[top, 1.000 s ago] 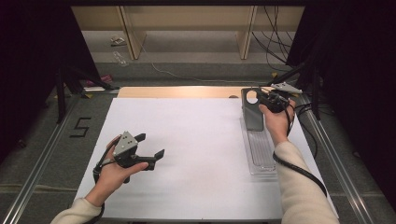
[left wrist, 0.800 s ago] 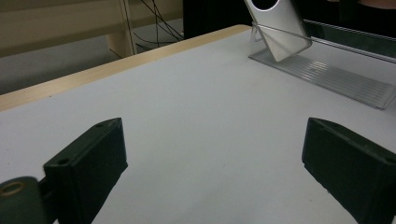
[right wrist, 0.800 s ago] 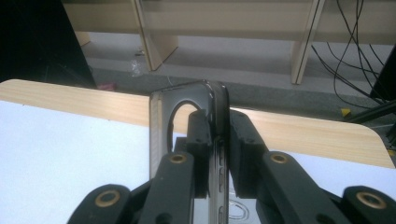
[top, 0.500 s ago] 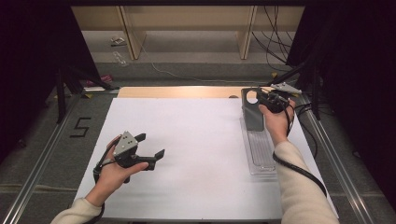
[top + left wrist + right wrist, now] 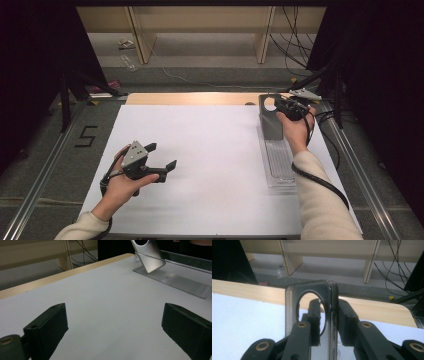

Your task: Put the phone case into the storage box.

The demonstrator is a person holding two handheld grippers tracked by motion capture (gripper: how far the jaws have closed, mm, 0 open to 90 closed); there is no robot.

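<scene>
A grey phone-like slab point(image 5: 270, 122) with a round opening stands tilted on a clear ribbed stand point(image 5: 279, 162) at the table's right. My right gripper point(image 5: 281, 106) reaches its top edge from the right. In the right gripper view the slab point(image 5: 292, 312) stands between the jaws of that gripper point(image 5: 329, 312). The jaws have just been opening, and a thin gap shows beside the left pad. My left gripper point(image 5: 161, 156) hovers low over the white table point(image 5: 210, 145) at the near left, open and empty. Its own view shows the wide-apart jaws point(image 5: 113, 327) and, farther off, the slab point(image 5: 148, 255) and the stand point(image 5: 175, 281).
A wooden strip point(image 5: 190, 98) runs along the table's far edge, with pale shelf legs point(image 5: 141, 40) and cables point(image 5: 295, 35) on the floor behind. Metal rails point(image 5: 350, 150) flank the table, and a "5" mark point(image 5: 86, 136) lies on the left.
</scene>
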